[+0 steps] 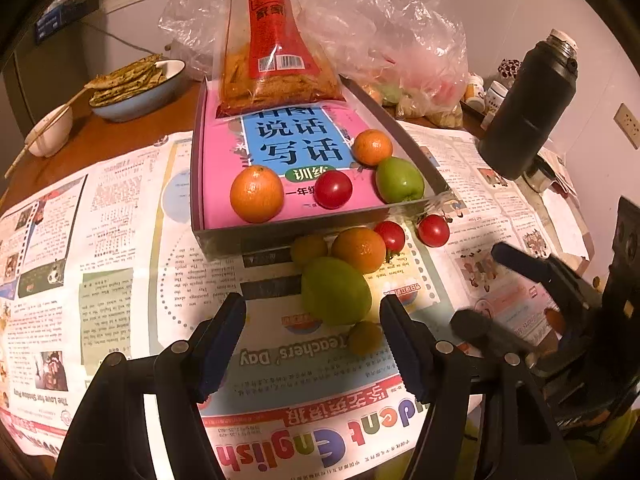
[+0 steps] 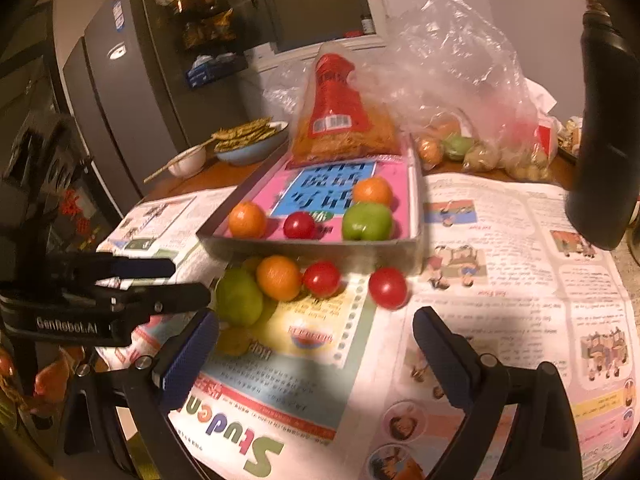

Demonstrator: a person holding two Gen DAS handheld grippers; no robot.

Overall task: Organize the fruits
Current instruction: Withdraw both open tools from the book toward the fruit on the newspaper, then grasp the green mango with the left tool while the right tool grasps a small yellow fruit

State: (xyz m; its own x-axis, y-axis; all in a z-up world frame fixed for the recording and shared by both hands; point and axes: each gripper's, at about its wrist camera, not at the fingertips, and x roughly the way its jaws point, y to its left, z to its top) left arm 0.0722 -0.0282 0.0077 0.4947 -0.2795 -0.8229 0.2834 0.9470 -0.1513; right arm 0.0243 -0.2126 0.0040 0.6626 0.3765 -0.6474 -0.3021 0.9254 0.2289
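A shallow grey box [image 1: 280, 236] [image 2: 312, 250] lined with a pink book holds two oranges [image 1: 256, 193], a red tomato [image 1: 333, 189] and a green fruit [image 1: 399, 179]. On the newspaper in front lie a large green fruit [image 1: 335, 290] [image 2: 239, 297], an orange [image 1: 359, 249] [image 2: 278, 277], two tomatoes [image 1: 433, 230] [image 2: 387, 287] and small yellow fruits [image 1: 365, 337]. My left gripper [image 1: 312, 308] is open, its fingers either side of the large green fruit, just short of it. My right gripper [image 2: 316, 320] is open and empty, in front of the loose fruits.
A snack bag [image 1: 276, 48] stands at the box's back. Plastic bags of produce [image 1: 404, 52] lie behind. A black flask [image 1: 528, 108] stands right. A blue bowl of flatbread [image 1: 136, 88] and a white bowl with chopsticks [image 1: 50, 130] sit left. Newspaper [image 1: 120, 260] covers the table.
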